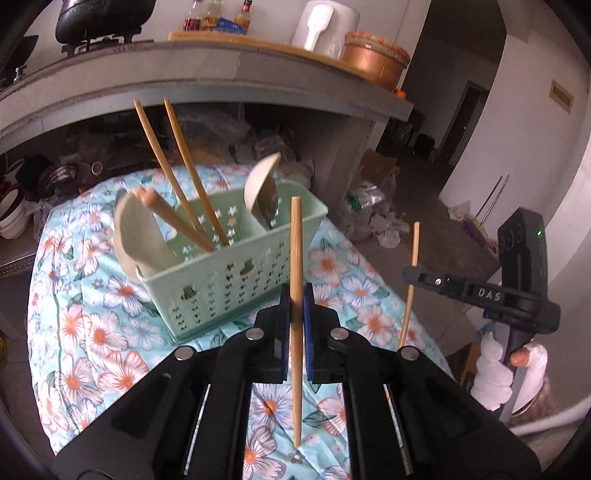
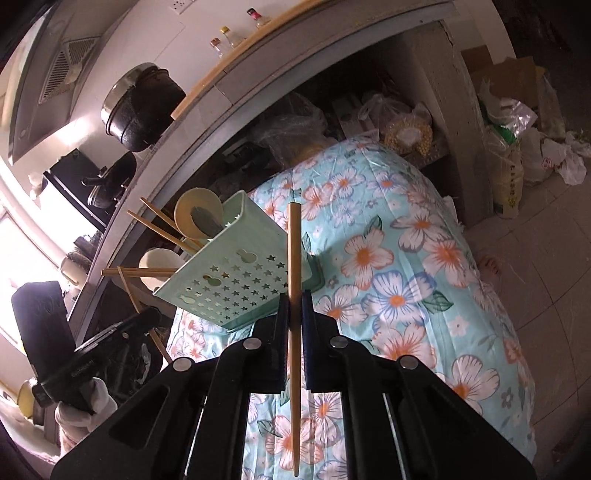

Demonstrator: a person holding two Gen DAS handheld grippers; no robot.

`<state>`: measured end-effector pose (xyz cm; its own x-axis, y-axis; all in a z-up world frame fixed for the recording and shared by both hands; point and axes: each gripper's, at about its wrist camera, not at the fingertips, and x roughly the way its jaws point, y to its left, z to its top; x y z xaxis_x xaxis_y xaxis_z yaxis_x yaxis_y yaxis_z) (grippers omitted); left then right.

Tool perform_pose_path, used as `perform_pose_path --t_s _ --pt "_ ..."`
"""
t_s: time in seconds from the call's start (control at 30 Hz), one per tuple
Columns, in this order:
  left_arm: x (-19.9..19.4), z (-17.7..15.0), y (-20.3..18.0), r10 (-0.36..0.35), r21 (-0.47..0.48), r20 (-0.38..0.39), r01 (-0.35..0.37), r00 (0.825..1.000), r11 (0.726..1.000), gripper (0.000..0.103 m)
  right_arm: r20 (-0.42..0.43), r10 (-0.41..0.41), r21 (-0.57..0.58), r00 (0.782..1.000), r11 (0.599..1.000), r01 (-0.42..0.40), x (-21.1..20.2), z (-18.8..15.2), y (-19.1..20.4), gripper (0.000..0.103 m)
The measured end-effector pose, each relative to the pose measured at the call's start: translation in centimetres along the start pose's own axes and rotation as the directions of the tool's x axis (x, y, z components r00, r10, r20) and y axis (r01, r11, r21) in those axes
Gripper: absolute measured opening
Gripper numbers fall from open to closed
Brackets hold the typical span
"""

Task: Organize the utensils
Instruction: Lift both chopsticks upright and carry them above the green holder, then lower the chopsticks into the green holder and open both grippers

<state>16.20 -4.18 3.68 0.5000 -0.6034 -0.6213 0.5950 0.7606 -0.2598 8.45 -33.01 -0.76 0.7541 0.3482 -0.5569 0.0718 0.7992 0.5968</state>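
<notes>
A pale green perforated caddy (image 1: 236,269) stands on the flowered cloth (image 1: 92,332); it holds several wooden chopsticks (image 1: 184,173) and two cream spoons (image 1: 140,236). My left gripper (image 1: 295,295) is shut on a wooden chopstick (image 1: 295,258), held upright just in front of the caddy. My right gripper (image 2: 294,299) is shut on another chopstick (image 2: 294,258), also upright, beside the caddy (image 2: 236,280). In the left wrist view the right gripper (image 1: 412,275) shows at the right with its chopstick (image 1: 410,295). The left gripper (image 2: 140,317) appears at lower left in the right wrist view.
A grey stone counter (image 1: 221,74) overhangs behind the cloth, with a black pot (image 1: 103,18), bottles (image 1: 218,16) and a copper bowl (image 1: 373,59) on it. Bags and bowls crowd the space under it. Plastic bags (image 2: 517,147) lie on the tiled floor at right.
</notes>
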Motion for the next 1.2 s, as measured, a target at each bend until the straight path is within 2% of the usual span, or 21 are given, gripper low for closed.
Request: perform_pose_path --t_s 0.13,0.27,0.33,0.47,0.57,0.63,0.73,0.87,1.0,1.1,1.2 --pt "-2.9 1.9 0.6 -0.023 -0.009 0.100 0.024 0.995 1.000 0.006 0.016 0.010 -0.023 1.000 1.000 -0.010 -0.6 0.8 0.7 0.007" --pt "-4.9 4.7 0.5 -0.061 -0.004 0.190 0.063 0.980 0.998 0.006 0.027 0.015 -0.031 1.000 0.999 -0.014 -0.9 1.3 1.0 0.007" --pt "-5.9 6.2 -0.3 -0.063 0.010 0.248 0.062 0.967 0.998 0.006 0.027 0.016 -0.029 1.000 0.999 -0.015 -0.8 1.5 1.0 0.007" --pt "-7.4 9.6 -0.9 -0.077 0.016 0.374 0.076 0.924 0.997 0.006 0.021 0.018 -0.020 1.000 1.000 -0.017 -0.7 1.7 0.7 0.007" --pt "-6.7 11.0 -2.0 -0.057 0.018 0.428 0.055 0.902 0.998 0.006 0.021 0.018 -0.012 1.000 1.000 -0.018 -0.7 1.9 0.4 0.007" --pt "-5.6 11.6 -2.1 -0.051 0.013 0.431 0.051 0.901 0.999 0.006 0.023 0.015 -0.009 1.000 1.000 -0.015 -0.8 2.0 0.2 0.007" --pt "-3.0 12.1 -2.2 0.006 0.002 0.414 -0.007 0.910 1.000 0.006 0.022 0.012 -0.002 1.000 1.000 -0.012 -0.8 2.2 -0.3 0.007" --pt "-0.1 11.3 -2.5 0.084 -0.009 0.391 -0.087 0.917 0.996 0.006 0.015 0.008 0.006 1.000 1.000 -0.008 -0.6 2.4 -0.8 0.007" --pt "2.6 10.3 -2.0 0.116 -0.010 0.352 -0.121 0.929 0.993 0.006 0.010 0.004 0.005 1.000 1.000 -0.004 -0.5 2.4 -0.9 0.007" --pt "3.6 9.7 -1.6 0.118 -0.014 0.332 -0.120 0.936 0.993 0.006 0.009 0.002 0.003 1.000 1.000 -0.002 -0.5 2.4 -0.8 0.007" --pt "3.5 9.2 -1.0 0.089 -0.034 0.335 -0.082 0.938 0.996 0.007 0.012 -0.002 -0.006 1.000 1.000 0.002 -0.6 2.4 -0.5 0.007"
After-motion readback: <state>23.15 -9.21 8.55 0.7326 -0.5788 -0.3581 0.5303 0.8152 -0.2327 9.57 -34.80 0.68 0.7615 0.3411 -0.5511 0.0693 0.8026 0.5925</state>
